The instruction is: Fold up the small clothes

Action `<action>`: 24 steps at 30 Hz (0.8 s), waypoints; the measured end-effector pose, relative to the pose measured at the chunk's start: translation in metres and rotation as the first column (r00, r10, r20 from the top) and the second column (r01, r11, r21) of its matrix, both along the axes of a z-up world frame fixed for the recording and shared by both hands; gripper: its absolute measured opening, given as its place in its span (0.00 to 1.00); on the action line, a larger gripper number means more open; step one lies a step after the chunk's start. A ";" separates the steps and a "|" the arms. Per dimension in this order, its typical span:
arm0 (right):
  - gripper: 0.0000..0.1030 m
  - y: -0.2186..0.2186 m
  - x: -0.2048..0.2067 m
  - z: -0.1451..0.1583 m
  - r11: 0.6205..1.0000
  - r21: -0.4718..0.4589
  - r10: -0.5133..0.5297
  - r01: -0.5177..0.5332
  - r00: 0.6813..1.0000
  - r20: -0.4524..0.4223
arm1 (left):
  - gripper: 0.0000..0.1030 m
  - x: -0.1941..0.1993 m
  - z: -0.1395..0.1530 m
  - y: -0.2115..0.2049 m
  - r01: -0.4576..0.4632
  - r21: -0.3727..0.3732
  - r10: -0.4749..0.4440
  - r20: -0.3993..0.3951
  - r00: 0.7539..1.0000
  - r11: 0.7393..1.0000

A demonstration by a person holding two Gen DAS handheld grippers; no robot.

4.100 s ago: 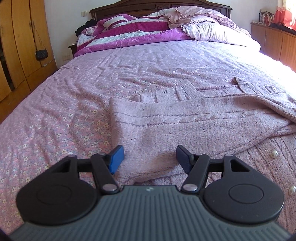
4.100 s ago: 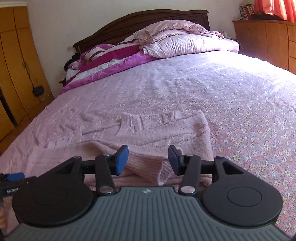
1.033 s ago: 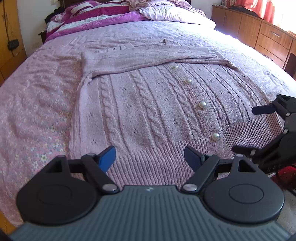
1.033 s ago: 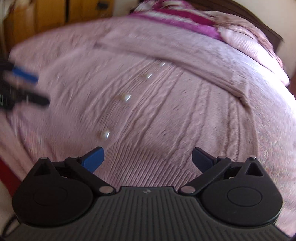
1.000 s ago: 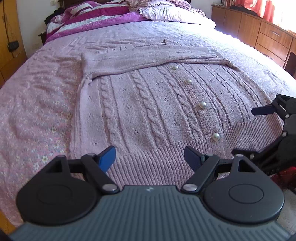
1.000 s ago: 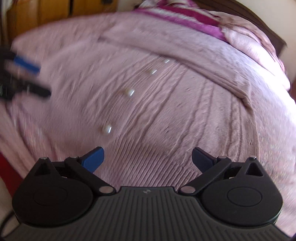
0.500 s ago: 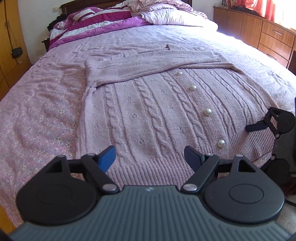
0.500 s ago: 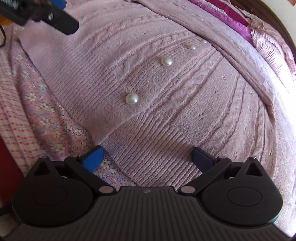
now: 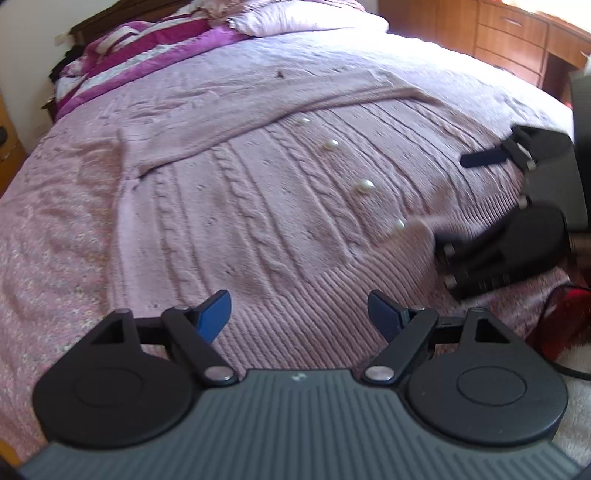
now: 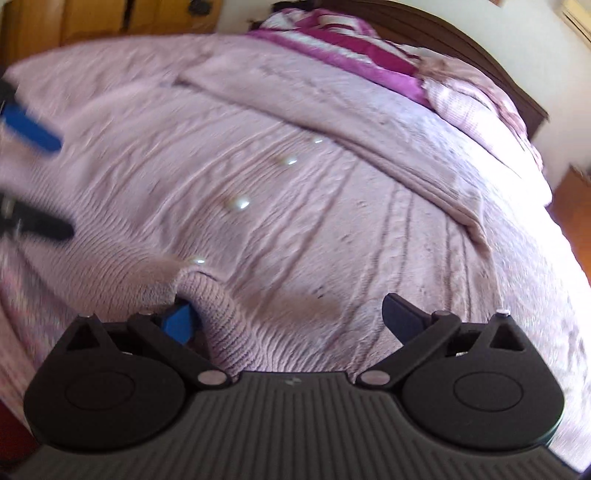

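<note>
Across pink floral bedspread (image 9: 55,236), spread flat: pale pink cable-knit cardigan with pearl buttons (image 9: 258,206), sleeves already folded across chest; left gripper (image 9: 299,314) wide open and empty above ribbed hem, right gripper (image 10: 291,317) agape, hem bunched against one finger, ungripped; bottom fold judged outstanding

- Bed (image 9: 74,229) with a pink flowered sheet — it fills most of both views.
- Striped magenta quilt (image 9: 147,55) heaped at the head end, beside pale pink pillows (image 9: 306,18).
- Dark headboard (image 10: 461,48).
- Wooden drawers (image 9: 517,33) along one side — a wooden wardrobe (image 10: 103,18) on the other.
</note>
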State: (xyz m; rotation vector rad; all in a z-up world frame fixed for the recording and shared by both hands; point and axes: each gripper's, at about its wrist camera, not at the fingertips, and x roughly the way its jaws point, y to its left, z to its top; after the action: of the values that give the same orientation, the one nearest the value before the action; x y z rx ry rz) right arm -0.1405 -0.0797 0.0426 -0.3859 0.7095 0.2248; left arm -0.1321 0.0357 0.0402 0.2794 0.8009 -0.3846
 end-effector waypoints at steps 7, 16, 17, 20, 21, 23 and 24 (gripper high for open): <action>1.00 -0.010 0.005 0.007 0.995 0.080 -0.054 0.053 0.998 0.011 | 0.80 -0.006 -0.005 -0.020 0.117 0.061 -0.119 0.016 0.993 0.991; 1.00 -0.014 0.005 0.009 0.984 0.152 -0.095 0.092 0.995 0.011 | 0.79 0.016 -0.028 -0.040 0.080 0.197 -0.090 0.045 0.995 0.977; 1.00 -0.014 0.005 0.009 0.983 0.157 -0.095 0.092 0.995 0.011 | 0.79 0.017 -0.028 -0.040 0.062 0.208 -0.076 0.062 0.995 0.976; 1.00 -0.015 0.004 0.008 0.981 0.171 -0.092 0.089 0.996 0.012 | 0.44 0.020 -0.026 -0.039 0.029 0.201 -0.051 0.105 0.993 0.979; 1.00 -0.015 0.003 0.007 0.980 0.178 -0.089 0.086 0.996 0.007 | 0.29 0.021 -0.024 -0.038 0.022 0.186 -0.043 0.107 0.993 0.982; 1.00 -0.014 0.002 0.004 0.978 0.192 -0.080 0.080 0.997 -0.010 | 0.16 0.022 -0.020 -0.035 0.020 0.144 -0.036 0.109 0.993 0.989; 1.00 -0.014 0.002 0.003 0.977 0.198 -0.075 0.077 0.997 -0.020 | 0.15 0.022 -0.018 -0.034 0.015 0.126 -0.030 0.114 0.993 0.992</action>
State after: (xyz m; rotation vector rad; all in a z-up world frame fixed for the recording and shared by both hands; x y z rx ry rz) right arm -0.1387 -0.0938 0.0453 -0.1669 0.7057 0.2235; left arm -0.1100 0.0018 0.0219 0.4249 0.7092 -0.3367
